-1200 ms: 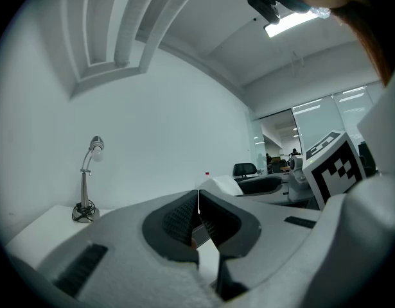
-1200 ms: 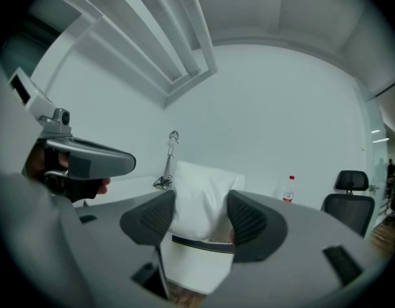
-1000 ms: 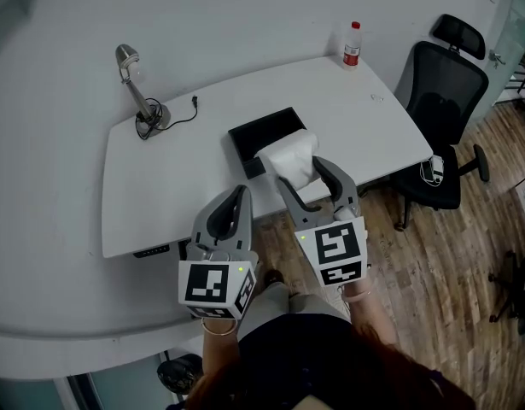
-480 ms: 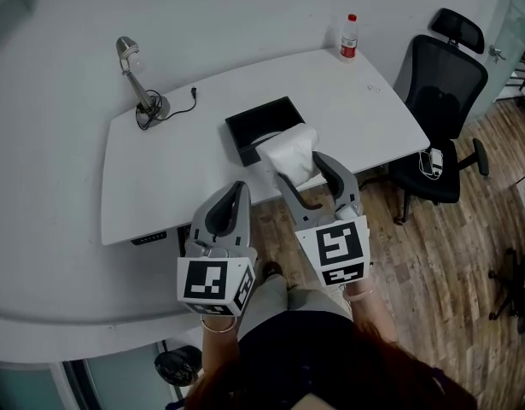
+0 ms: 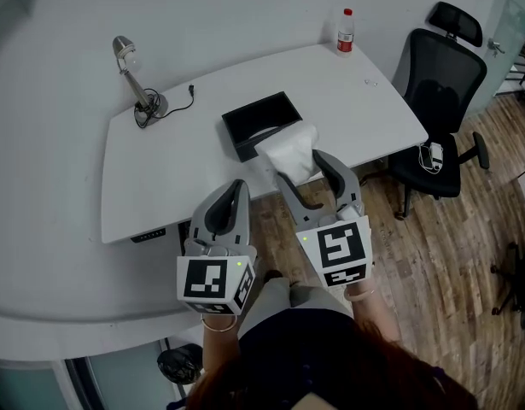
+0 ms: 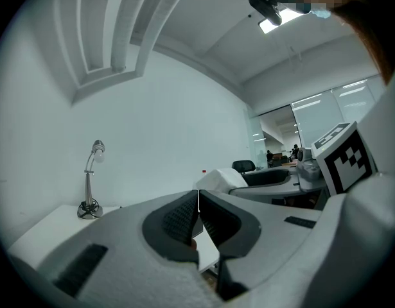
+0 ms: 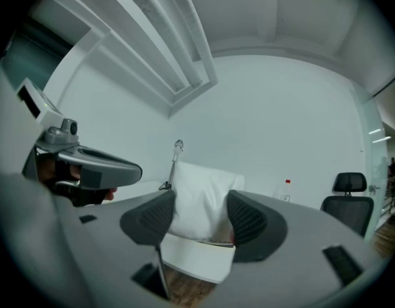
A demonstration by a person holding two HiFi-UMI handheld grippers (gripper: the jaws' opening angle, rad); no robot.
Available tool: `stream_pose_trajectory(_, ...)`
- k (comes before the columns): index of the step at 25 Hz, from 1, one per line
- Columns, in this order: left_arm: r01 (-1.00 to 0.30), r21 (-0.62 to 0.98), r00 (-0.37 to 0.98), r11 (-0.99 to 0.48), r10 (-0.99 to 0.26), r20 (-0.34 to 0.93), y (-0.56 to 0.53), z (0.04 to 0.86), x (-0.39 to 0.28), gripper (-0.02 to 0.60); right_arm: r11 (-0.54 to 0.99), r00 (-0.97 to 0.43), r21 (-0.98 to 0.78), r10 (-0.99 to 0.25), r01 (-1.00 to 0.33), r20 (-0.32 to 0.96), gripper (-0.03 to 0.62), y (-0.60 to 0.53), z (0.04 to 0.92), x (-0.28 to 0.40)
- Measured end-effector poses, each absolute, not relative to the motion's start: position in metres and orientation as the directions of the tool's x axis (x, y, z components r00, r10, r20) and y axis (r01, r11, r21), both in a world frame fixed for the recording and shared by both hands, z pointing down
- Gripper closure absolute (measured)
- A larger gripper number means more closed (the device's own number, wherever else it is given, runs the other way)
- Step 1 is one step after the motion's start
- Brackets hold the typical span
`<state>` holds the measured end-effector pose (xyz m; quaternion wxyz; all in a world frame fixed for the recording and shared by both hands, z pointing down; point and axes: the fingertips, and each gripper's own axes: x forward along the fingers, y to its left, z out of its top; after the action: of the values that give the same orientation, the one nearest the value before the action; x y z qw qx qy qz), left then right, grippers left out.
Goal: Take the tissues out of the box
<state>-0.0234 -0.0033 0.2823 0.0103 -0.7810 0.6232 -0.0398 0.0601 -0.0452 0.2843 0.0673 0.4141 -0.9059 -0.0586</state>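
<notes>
A black open box (image 5: 260,120) sits in the middle of the white table (image 5: 177,169). My right gripper (image 5: 298,166) is shut on a white tissue pack (image 5: 289,150), held over the table's front edge just in front of the box. In the right gripper view the pack (image 7: 200,197) fills the gap between both pads. My left gripper (image 5: 236,188) hangs to the left of it, off the table's front edge, shut with nothing in it. In the left gripper view its jaws (image 6: 198,201) are pressed together.
A desk lamp (image 5: 130,67) with a cable stands at the table's back left. A red-capped bottle (image 5: 345,31) stands at the back right corner. A black office chair (image 5: 437,84) is on the wooden floor to the right.
My right gripper has drawn the tissue pack back from the box toward the table's front edge, so more of the box's inside shows. The left gripper stays shut.
</notes>
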Motion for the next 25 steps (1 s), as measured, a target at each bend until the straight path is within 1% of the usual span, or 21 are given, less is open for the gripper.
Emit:
stream_pose_trajectory(7, -0.968, -0.071, 0.239, -0.242, -0.970, 0.049, -0.013, 0.279, -0.025, 0.555, 0.634, -0.633, 0.161, -0.771, -0.756, 0.062, 0.319, -0.052, 0.279, 0.060)
stream_pose_trajectory(25, -0.958, -0.064, 0.278, -0.281, -0.960, 0.042, -0.037, 0.270, -0.059, 0.555, 0.610, -0.610, 0.175, -0.790, -0.773, 0.064, 0.319, -0.067, 0.267, 0.028)
